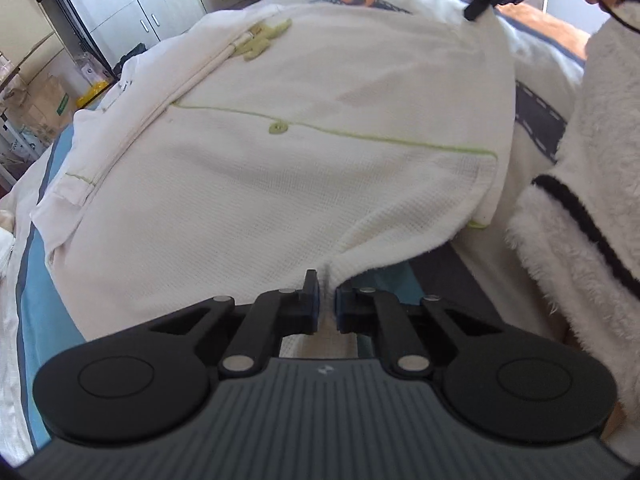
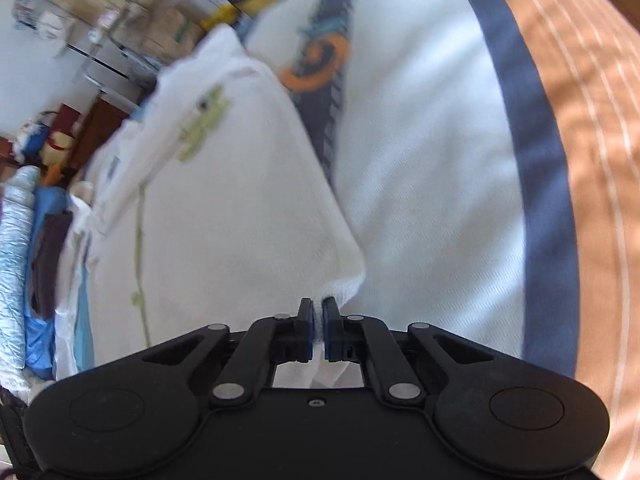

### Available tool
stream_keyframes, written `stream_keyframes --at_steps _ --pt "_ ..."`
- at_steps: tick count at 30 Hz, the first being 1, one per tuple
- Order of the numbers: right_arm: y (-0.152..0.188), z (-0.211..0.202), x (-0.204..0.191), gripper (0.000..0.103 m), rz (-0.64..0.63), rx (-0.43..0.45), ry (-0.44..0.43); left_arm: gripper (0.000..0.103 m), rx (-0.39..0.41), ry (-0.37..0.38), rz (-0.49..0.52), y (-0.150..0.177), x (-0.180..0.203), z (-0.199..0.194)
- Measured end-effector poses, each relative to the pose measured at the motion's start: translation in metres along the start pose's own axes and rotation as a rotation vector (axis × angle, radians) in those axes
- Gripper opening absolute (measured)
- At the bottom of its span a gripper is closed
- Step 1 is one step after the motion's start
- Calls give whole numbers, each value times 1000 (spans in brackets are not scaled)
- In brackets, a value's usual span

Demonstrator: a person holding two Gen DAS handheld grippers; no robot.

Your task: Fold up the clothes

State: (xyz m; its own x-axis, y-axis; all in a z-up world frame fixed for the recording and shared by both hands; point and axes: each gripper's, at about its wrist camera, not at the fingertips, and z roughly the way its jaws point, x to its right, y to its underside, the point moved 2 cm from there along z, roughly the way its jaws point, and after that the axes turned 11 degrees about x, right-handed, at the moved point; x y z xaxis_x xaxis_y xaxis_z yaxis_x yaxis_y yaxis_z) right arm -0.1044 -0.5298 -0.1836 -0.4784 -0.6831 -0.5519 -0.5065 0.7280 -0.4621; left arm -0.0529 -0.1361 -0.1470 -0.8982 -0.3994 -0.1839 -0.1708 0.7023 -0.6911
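Nearest the left wrist camera, the left tongs are clenched on a pinch of the white garment at its near hem, the cloth bunching into a small ridge between the blue pads. From that pinch the garment runs away over the bed, toward the bed's far edge, its waffle-knit face up, a thin green stitched line crossing it and a zip placket slanting off to the left. Its long axis looks to lie between the two grips.

At the far end, the right tongs are clenched on the opposite corner, raised a little off the bed cover; the right wrist view shows the same grip close up, the right tongs biting a ribbed edge of the garment, though that view is blurred. Beyond it lie the white bed cover and its dark blue band.

So each tongs holds one end, and the cloth between them sags onto the bed. My judgement is that the coming fold turns on bringing one held edge across toward the other.
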Motion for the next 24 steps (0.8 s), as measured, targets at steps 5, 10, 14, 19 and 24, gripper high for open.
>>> stream_keyframes --at_steps 5,10,14,19,24 --pt "-31 -15 -29 7 0 126 -88 7 50 -35 -36 -16 -19 3" --pt "-56 -21 -59 7 -11 238 -151 7 112 -105 -53 -33 -52 2" --pt "-65 -11 -80 7 -10 289 -168 7 122 -122 -114 -41 -76 3" --pt "-62 8 -99 7 -38 326 -131 7 127 -142 -134 -45 -89 8" --pt "-63 9 -111 7 -65 381 -99 7 146 -162 -145 -50 -103 9"
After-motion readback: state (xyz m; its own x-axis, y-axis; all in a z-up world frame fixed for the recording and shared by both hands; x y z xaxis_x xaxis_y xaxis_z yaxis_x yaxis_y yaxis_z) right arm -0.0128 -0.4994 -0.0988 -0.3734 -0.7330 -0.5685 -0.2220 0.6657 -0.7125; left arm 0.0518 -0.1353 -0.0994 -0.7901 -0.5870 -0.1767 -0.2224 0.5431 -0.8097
